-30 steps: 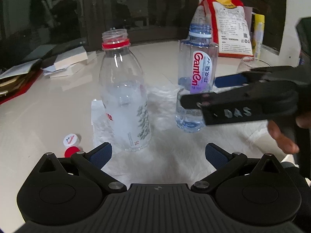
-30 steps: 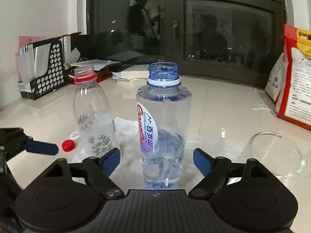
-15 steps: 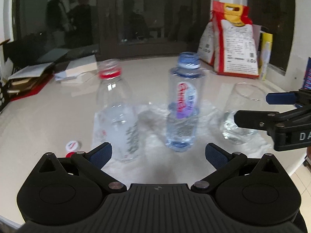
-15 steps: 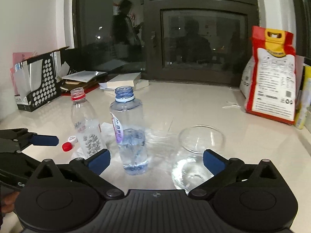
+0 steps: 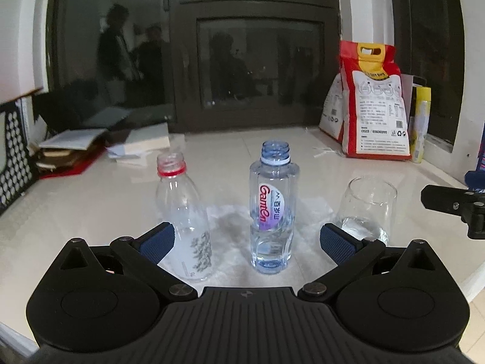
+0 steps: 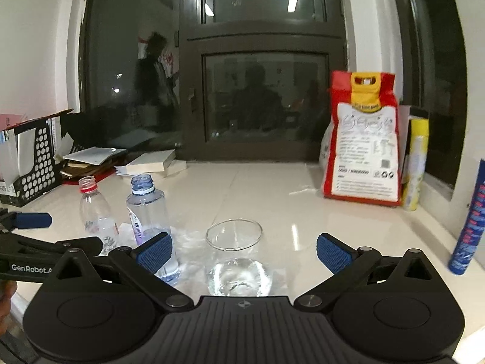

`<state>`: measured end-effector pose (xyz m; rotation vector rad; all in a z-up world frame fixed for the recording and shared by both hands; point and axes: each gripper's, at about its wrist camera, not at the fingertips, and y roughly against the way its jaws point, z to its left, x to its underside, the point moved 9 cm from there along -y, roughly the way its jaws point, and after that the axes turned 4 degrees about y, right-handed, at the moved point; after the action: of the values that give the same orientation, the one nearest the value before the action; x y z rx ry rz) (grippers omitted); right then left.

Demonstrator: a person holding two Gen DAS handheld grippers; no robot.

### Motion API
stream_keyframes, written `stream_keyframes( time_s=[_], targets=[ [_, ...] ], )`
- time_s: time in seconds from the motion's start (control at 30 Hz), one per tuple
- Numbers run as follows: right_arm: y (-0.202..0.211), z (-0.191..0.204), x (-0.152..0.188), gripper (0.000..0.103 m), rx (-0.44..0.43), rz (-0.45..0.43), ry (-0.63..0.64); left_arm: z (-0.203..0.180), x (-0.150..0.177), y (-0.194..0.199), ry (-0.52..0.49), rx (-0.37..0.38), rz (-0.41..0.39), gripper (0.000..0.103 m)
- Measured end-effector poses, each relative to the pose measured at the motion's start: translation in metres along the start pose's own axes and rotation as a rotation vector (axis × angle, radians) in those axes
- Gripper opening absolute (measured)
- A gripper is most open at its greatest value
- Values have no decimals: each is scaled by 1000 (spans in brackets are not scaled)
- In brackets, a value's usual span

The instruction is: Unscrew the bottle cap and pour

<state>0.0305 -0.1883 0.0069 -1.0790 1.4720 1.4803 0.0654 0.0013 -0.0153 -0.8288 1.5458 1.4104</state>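
Two uncapped bottles stand on the white table. The blue-necked bottle (image 5: pixel 274 209) with the purple label holds a little water; it also shows in the right wrist view (image 6: pixel 150 221). The red-ringed bottle (image 5: pixel 182 218) stands to its left, also in the right wrist view (image 6: pixel 97 215). A clear glass (image 5: pixel 365 209) with some water stands to the right, also in the right wrist view (image 6: pixel 235 257). My left gripper (image 5: pixel 247 241) is open and empty, back from the bottles. My right gripper (image 6: pixel 244 250) is open and empty, just before the glass.
A red and white rice bag (image 5: pixel 376 103) stands at the back right beside a yellow can (image 6: pixel 416 163). A blue spray can (image 6: pixel 469 221) stands at the right edge. Books and papers (image 5: pixel 91 142) and a perforated black file rack (image 6: pixel 30 157) sit at the back left.
Both grippers have pulled back and up from the bottles, so the table looks farther away. The right gripper has swung right, off the blue-necked bottle and in front of the glass.
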Motion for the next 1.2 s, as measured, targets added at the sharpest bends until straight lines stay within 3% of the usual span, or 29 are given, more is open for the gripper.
stream_keyframes(
  time_s=[0.6,1.2],
  targets=[
    [19,4,8,103,45,-57,13,-2,-2,21,75,-56,-73,103],
    [17,7,9,103,56,-67,12,-4,4,33,39,-66,-81,103]
  ],
)
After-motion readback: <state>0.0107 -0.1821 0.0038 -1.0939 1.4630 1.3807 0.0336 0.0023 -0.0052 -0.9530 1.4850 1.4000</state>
